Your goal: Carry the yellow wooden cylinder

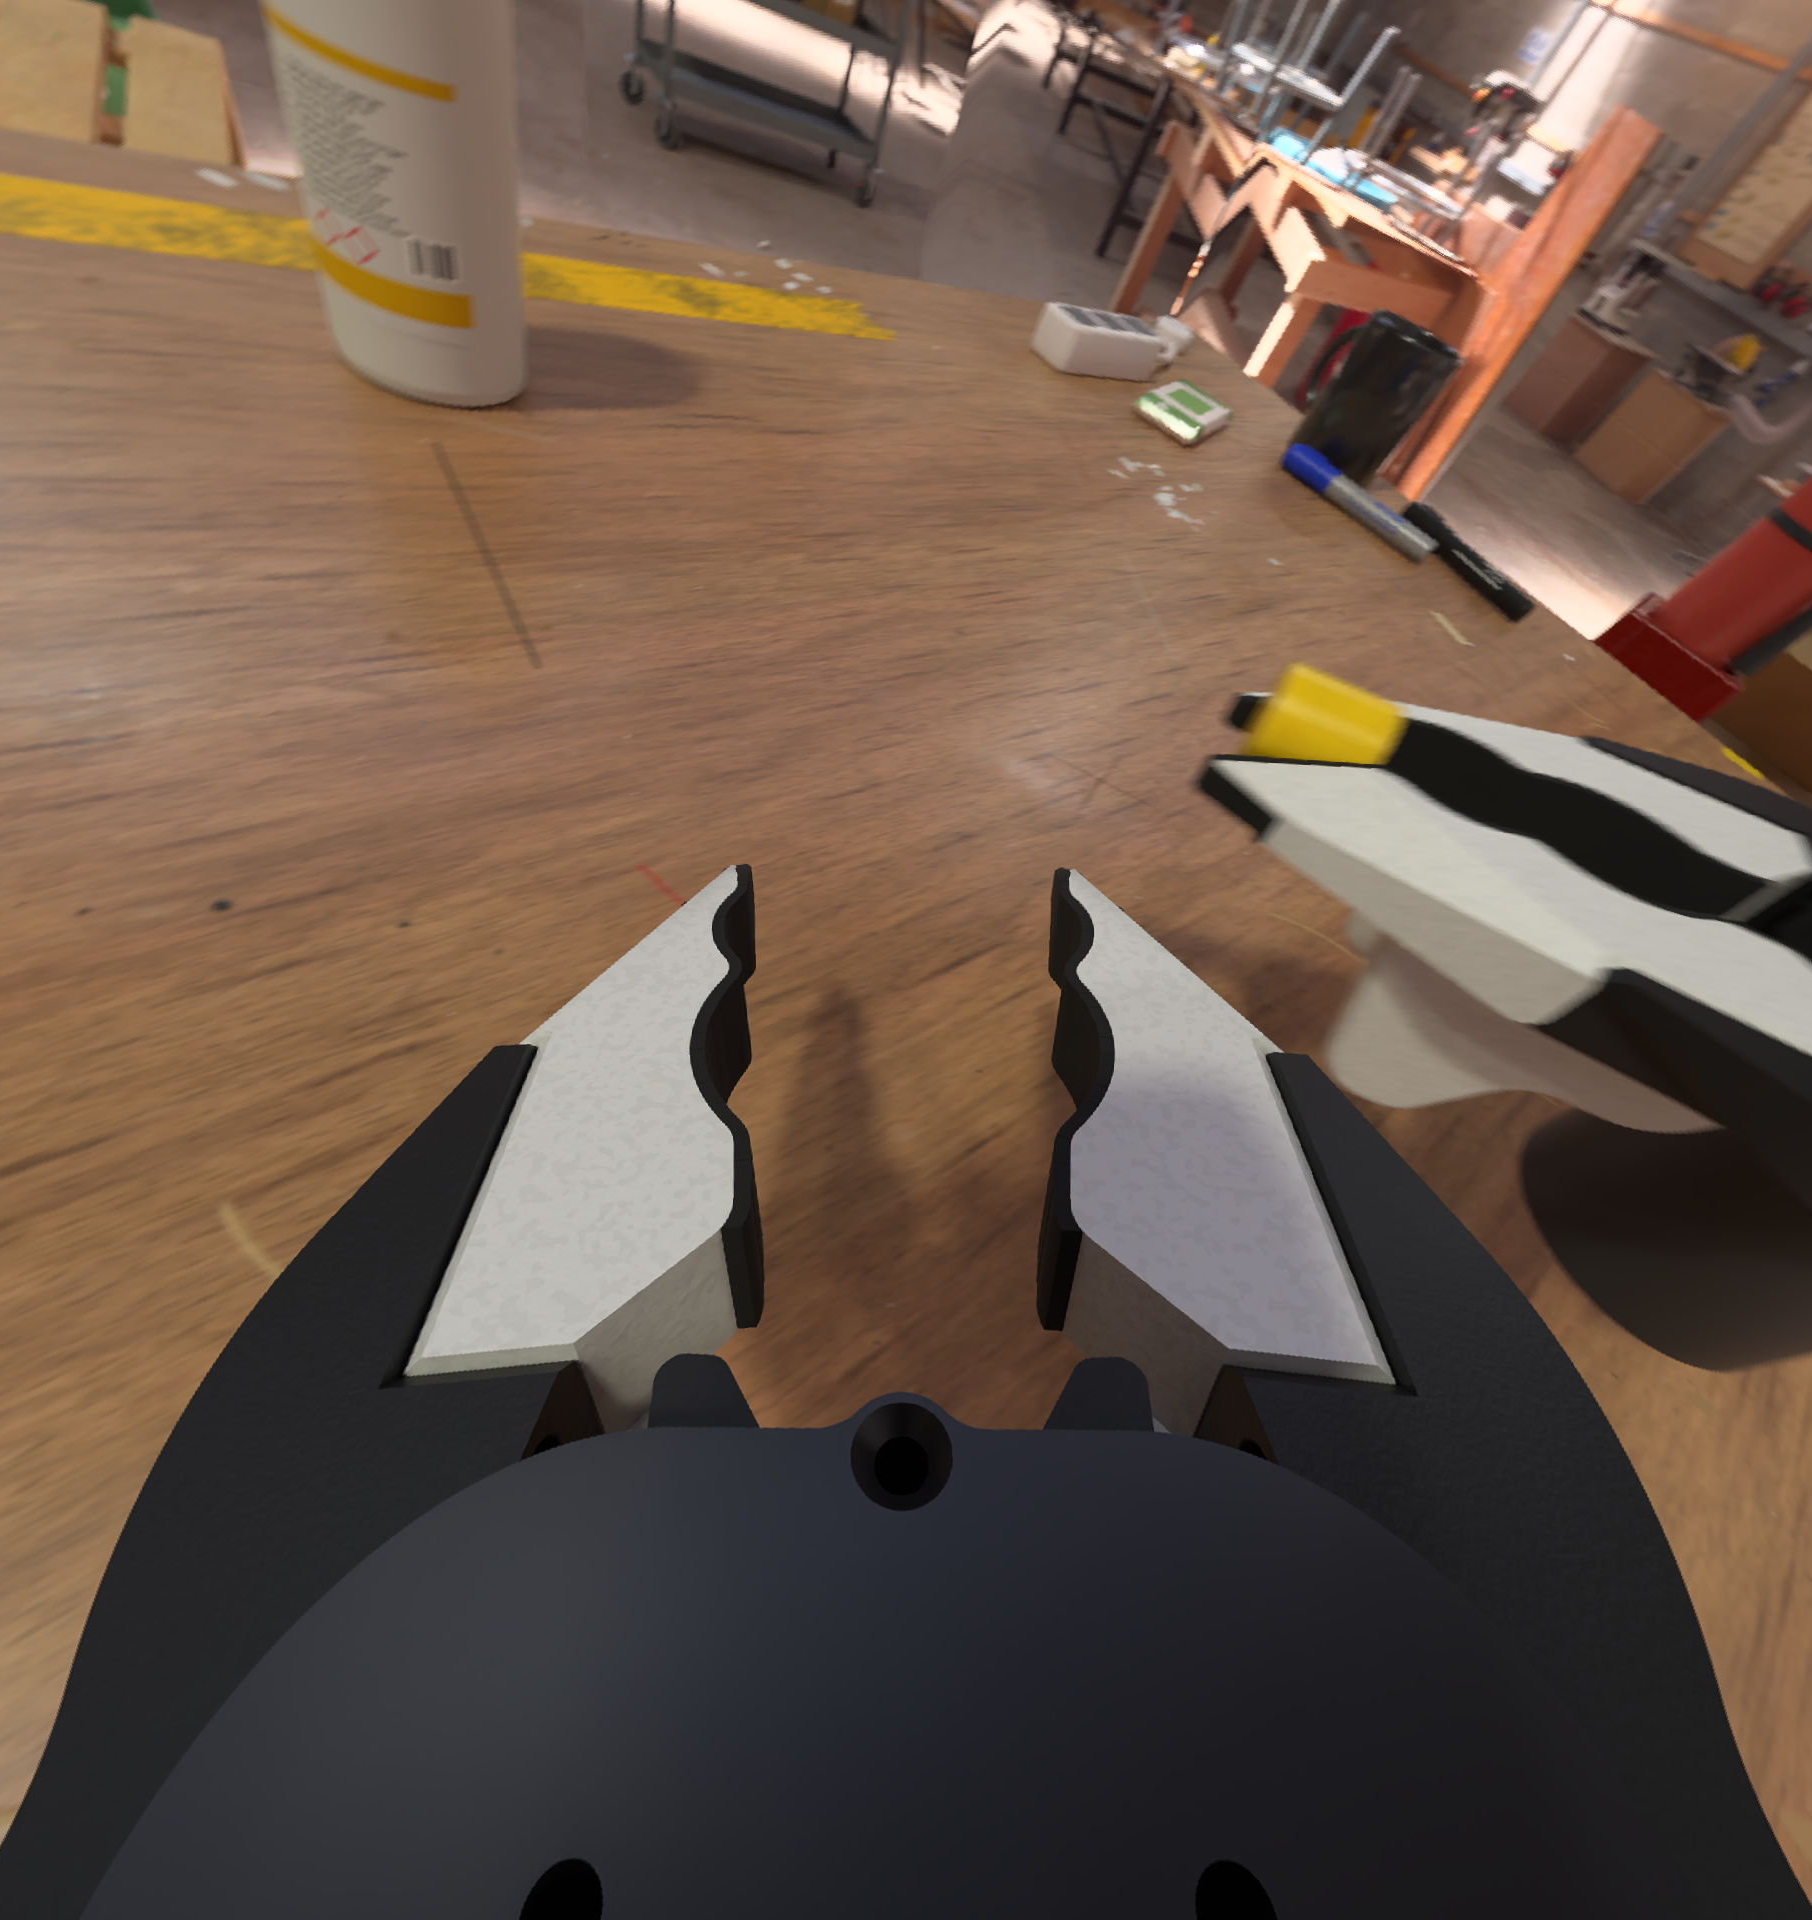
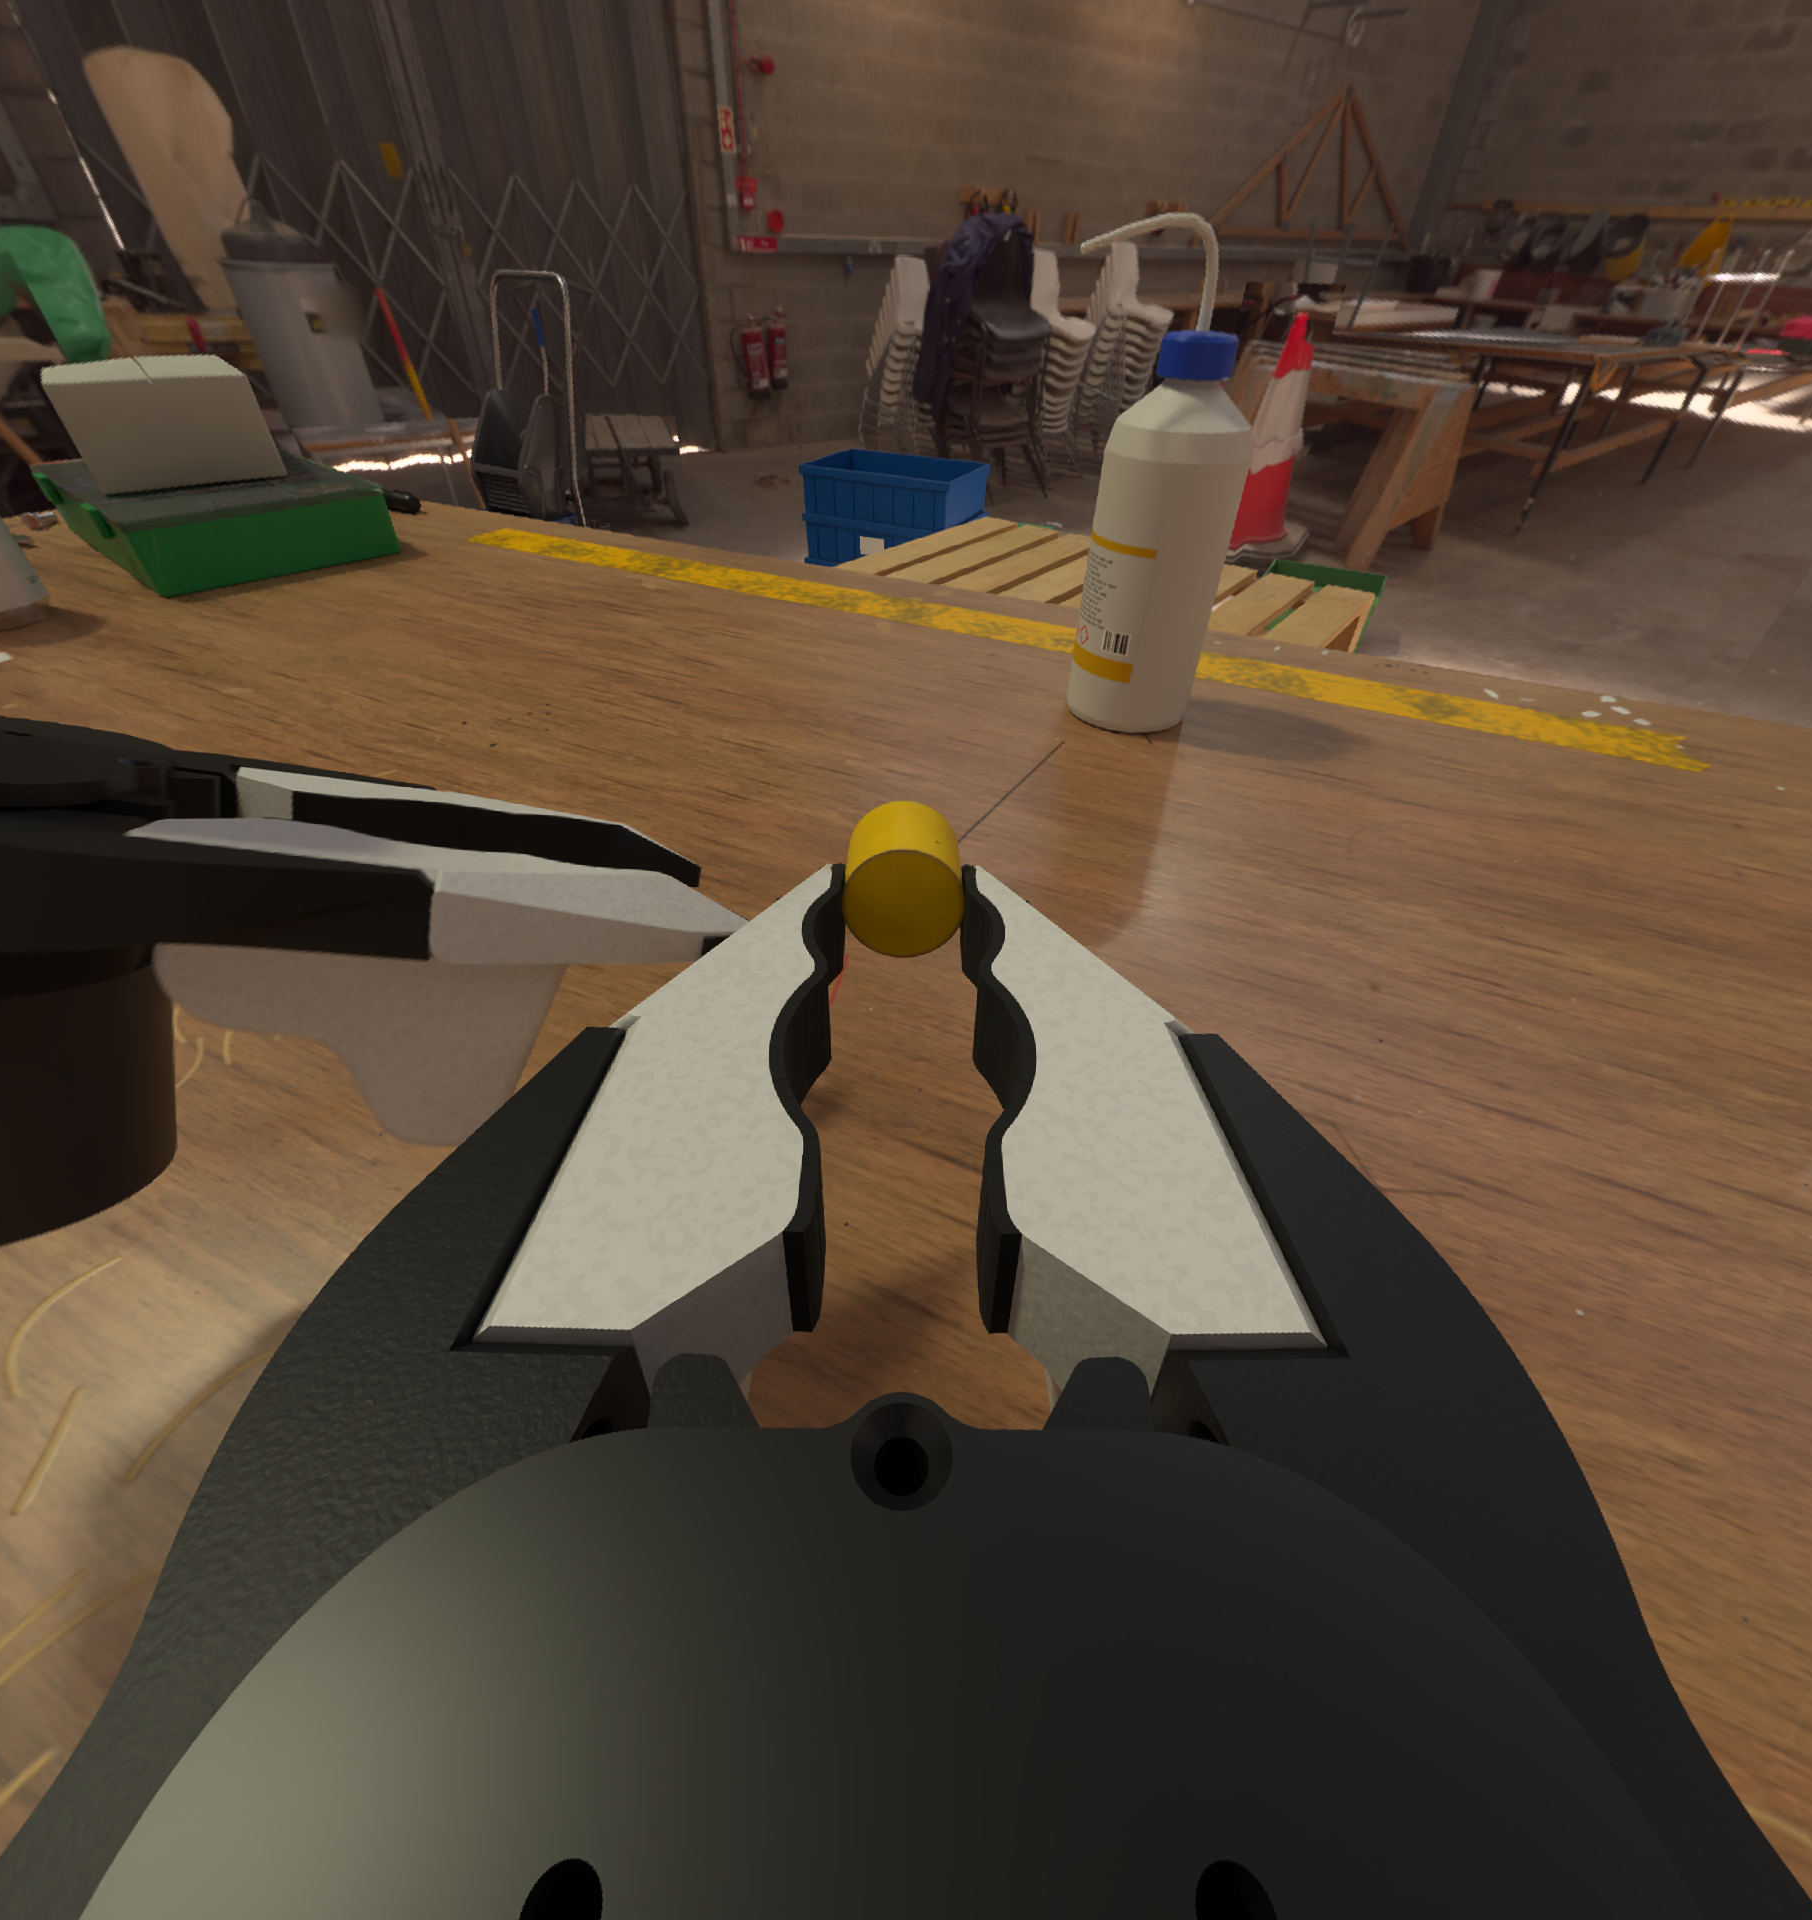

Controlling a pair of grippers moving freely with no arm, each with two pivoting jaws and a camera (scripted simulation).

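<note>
The right tongs [image 2: 903,883] are clamped by their tips on the short yellow wooden cylinder [image 2: 902,878], held above the brown wooden counter [image 2: 1401,1039]. It is likely light, rigid and smooth, so a mid-length grip suits. At nine o'clock the left tongs [image 1: 902,883] stand apart, empty.

I see a big brown wooden table [image 2: 1401,1039] under me. A yellow painted stripe [image 2: 881,608] runs along its far side. A tall white squeeze bottle [image 2: 1151,561] with a blue cap stands on the stripe. Far to my left sits a green tray [image 2: 227,535] with a pale box on top. In my left wrist view, far to the right, lie a small white box [image 1: 1094,338], a little green pack [image 1: 1182,410], a black mug [image 1: 1375,395], a blue-capped marker [image 1: 1354,501] and a black marker [image 1: 1468,561].
</note>
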